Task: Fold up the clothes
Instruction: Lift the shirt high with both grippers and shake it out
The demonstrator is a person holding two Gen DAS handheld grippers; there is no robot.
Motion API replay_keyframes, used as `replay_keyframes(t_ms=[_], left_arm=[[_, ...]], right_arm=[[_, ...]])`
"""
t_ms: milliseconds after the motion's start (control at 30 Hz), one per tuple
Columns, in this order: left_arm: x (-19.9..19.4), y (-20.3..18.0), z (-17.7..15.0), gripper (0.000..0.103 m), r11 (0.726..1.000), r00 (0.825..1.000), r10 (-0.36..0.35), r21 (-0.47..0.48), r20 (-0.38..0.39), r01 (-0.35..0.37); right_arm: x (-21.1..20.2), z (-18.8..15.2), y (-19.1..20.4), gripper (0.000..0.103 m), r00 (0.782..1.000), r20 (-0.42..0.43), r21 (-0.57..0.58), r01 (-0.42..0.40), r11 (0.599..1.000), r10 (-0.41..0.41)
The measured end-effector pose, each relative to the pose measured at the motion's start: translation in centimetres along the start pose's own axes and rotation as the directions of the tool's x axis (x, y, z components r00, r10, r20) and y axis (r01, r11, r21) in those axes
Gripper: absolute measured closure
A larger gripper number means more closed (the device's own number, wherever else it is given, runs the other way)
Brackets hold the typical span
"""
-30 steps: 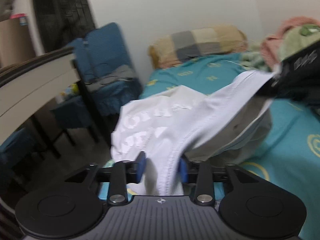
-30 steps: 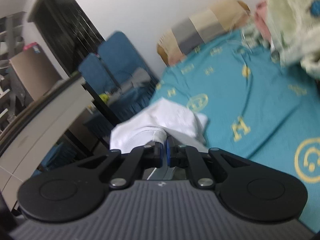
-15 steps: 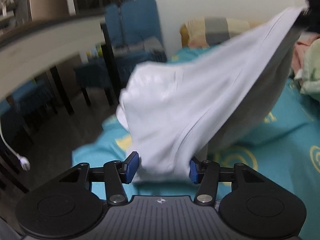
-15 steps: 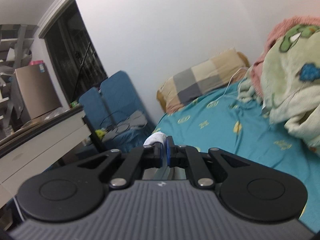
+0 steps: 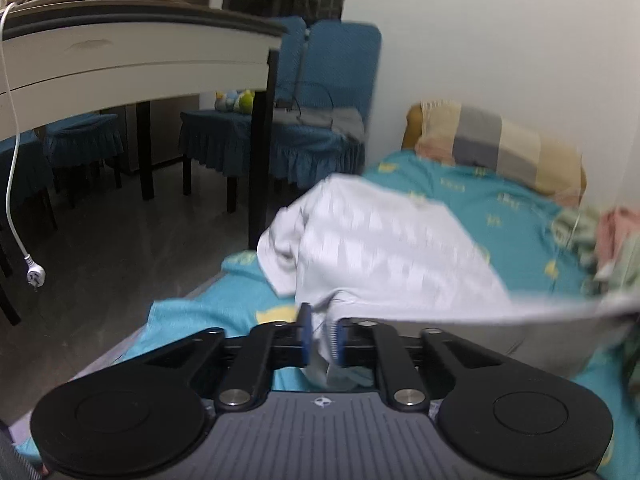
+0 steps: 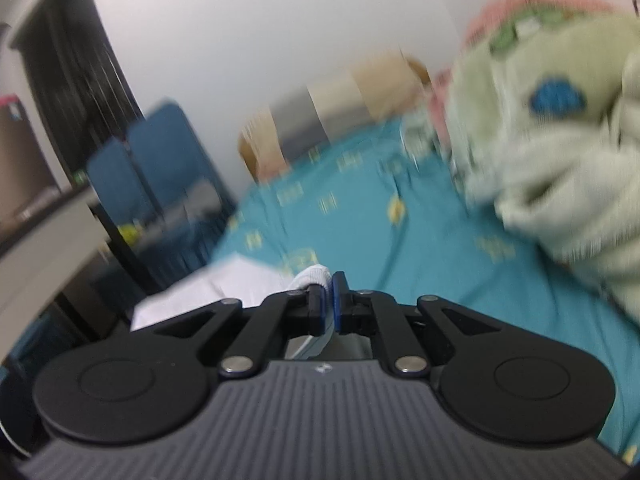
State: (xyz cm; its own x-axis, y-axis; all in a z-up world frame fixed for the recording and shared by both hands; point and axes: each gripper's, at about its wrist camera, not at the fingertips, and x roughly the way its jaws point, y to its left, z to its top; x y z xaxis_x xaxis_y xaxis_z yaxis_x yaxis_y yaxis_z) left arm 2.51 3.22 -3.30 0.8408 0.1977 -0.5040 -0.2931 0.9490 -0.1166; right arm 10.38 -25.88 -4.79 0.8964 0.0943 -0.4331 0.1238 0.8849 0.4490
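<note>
On the teal bedsheet (image 5: 500,216) our white garment (image 5: 380,252) stretches from left to right, lifted off the bed. Our left gripper (image 5: 319,336) is closing on its near-left edge; our right gripper (image 6: 327,304) stays clenched on the far-right end.

Ahead of the claw lies a bed (image 5: 500,208) under a teal sheet with yellow marks. At its far end, against the white wall (image 5: 480,32), sits a pillow (image 5: 500,148) checked in tan and grey. Off to the right a pale green blanket (image 6: 560,152) is heaped up, with pink cloth (image 6: 540,4) above it. To the left stands a white worktop (image 5: 120,56) on dark legs, a white cord (image 5: 12,184) with a plug hanging from it. Beyond are blue chairs (image 5: 332,68), small toys (image 5: 236,100) on one seat.
</note>
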Motion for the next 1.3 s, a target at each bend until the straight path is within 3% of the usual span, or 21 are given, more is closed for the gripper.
replay_keyframes(t_ms=[167,300,467,667,700,800,867,1000,1100,1167,1233,1300], left_arm=[[-1.2,0.5,1.9,0.096,0.998,0.996,-0.059,-0.019,0.061,0.060],[-1.5,0.7,2.4,0.096,0.996,0.994,-0.084,-0.024,0.071,0.086],[-1.1,0.8,2.4,0.096,0.996,0.996,-0.078,-0.038,0.047,0.079],[0.3,1.2,2.3,0.096,0.997,0.999,-0.037,-0.066,-0.008,0.036],[0.4,1.3,2.3,0.096,0.997,0.999,-0.035,-0.072,-0.011,0.034],[0.3,1.4,2.4,0.096,0.997,0.999,-0.033,-0.074,-0.008,0.032],[0.3,1.4,2.4,0.096,0.997,0.999,-0.032,-0.073,-0.009,0.031],[0.4,1.2,2.4,0.096,0.998,1.000,-0.023,-0.066,-0.006,0.022],[0.6,1.2,2.3,0.095,0.998,1.000,-0.012,-0.063,-0.007,0.012],[0.7,1.1,2.2,0.095,0.998,1.000,-0.008,-0.058,-0.008,0.007],[0.8,1.0,2.2,0.095,0.999,1.000,-0.018,-0.051,-0.005,0.018],[0.2,0.5,2.3,0.096,0.999,0.998,-0.045,-0.027,0.035,0.046]], right_arm=[[1.4,-1.2,-1.3,0.094,0.982,-0.184,0.093,-0.027,0.995,0.044],[1.7,-2.0,-1.1,0.093,0.957,-0.278,0.112,-0.050,0.992,0.079],[2.5,-3.4,0.1,0.092,0.936,-0.351,0.024,-0.021,0.999,0.028],[4.1,-5.5,2.0,0.091,0.914,-0.395,-0.187,0.022,0.982,-0.096],[4.2,-5.7,2.1,0.087,0.911,-0.399,-0.202,0.026,0.979,-0.107],[4.1,-5.7,1.8,0.054,0.911,-0.403,-0.174,0.014,0.985,-0.084],[3.7,-5.6,1.9,0.049,0.921,-0.381,-0.177,0.011,0.984,-0.079],[3.5,-5.8,2.3,0.049,0.932,-0.350,-0.210,0.014,0.978,-0.089],[4.0,-6.3,2.2,0.050,0.932,-0.334,-0.240,0.058,0.969,-0.139],[4.1,-6.3,1.7,0.060,0.933,-0.318,-0.235,0.093,0.968,-0.167],[3.9,-6.1,1.2,0.085,0.939,-0.283,-0.214,0.136,0.967,-0.195],[3.1,-5.4,1.0,0.091,0.954,-0.216,-0.197,0.166,0.966,-0.208]])
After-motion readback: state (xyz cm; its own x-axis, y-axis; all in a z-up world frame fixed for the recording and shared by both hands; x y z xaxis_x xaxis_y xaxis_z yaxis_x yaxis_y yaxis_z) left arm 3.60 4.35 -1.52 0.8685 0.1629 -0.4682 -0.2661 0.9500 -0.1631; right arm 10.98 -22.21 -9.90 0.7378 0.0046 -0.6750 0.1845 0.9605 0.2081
